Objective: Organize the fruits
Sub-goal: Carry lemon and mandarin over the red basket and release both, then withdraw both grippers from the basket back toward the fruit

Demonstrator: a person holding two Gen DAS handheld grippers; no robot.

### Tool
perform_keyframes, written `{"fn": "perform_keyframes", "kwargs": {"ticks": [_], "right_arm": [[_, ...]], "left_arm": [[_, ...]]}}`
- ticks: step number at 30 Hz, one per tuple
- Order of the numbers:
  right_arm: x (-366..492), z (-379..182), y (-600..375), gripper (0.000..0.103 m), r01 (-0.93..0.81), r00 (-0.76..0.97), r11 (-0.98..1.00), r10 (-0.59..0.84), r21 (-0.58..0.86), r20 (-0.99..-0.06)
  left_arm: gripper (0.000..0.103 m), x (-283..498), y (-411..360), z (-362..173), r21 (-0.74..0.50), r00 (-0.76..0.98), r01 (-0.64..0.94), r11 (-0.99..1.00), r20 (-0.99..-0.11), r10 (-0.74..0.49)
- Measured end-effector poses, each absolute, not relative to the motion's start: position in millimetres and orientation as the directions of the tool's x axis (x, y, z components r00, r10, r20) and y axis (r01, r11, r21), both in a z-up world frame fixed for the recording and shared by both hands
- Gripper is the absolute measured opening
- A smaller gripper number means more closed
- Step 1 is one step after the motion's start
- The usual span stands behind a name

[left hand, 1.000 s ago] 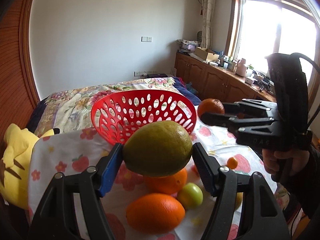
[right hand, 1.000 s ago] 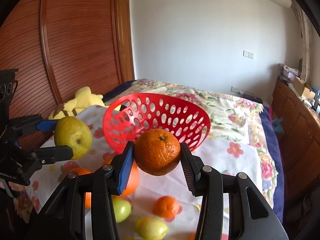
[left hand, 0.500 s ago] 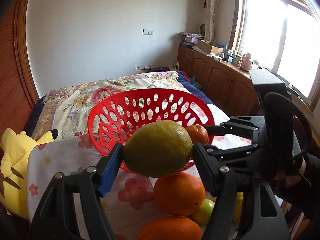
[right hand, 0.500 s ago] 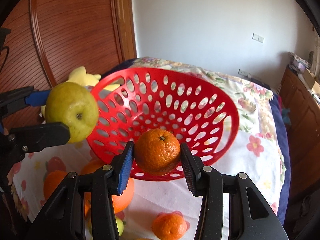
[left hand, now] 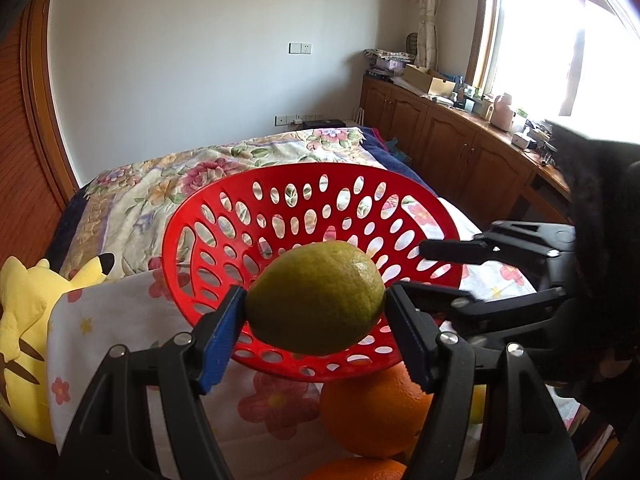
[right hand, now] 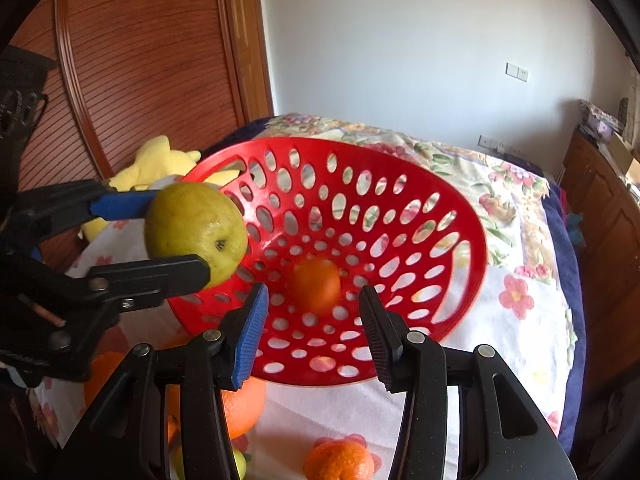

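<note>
Left gripper (left hand: 316,320): jaws clamped across the green fruit's (left hand: 316,298) long ends, poised over the red basket's (left hand: 412,196) near rim; rind firm, waxy, likely slippery; middling weight
Basket: small orange (right hand: 316,288) inside, blurred
Right gripper (right hand: 314,332): jaws parted, empty

**Fruit and gear tally**

One red basket (right hand: 460,216). Inside the basket: one orange mandarin (right hand: 314,286). Over the basket's near rim: one yellow-green fruit (left hand: 316,300). In front of the basket, on the flowered cloth (right hand: 500,340): three more orange fruits (right hand: 242,408) (right hand: 102,376) (right hand: 340,462) and one small green fruit (right hand: 239,460), counted from the right wrist view. Left of the basket: one yellow plush toy (left hand: 24,320). Two claws: left claw (left hand: 316,300), right claw (right hand: 314,320).
</note>
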State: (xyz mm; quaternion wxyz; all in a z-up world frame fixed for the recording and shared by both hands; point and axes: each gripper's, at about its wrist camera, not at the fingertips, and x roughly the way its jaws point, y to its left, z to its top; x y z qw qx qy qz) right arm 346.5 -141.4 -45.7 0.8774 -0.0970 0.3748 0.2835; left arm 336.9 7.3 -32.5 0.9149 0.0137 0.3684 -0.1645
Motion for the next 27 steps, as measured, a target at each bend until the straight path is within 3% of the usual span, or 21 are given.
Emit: {"fn": "perform_keyframes", "kwargs": {"ticks": [15,27], "right_arm": [[308.5,-10.8,-191.5,0.051,-0.517,0.642,0.854,0.435,0.063,-0.632],[286.4,-14.3,-214.9,0.053,-0.475,0.655,0.874,0.427,0.099,-0.623]], "left_arm": [[0.07,348.5,-24.8,-54.1,-0.047,0.627,0.318,0.947,-0.739,-0.247],[0.07,316.3,-15.1,-30.4,-0.06,0.691,0.3,0.952,-0.675,-0.26]]}}
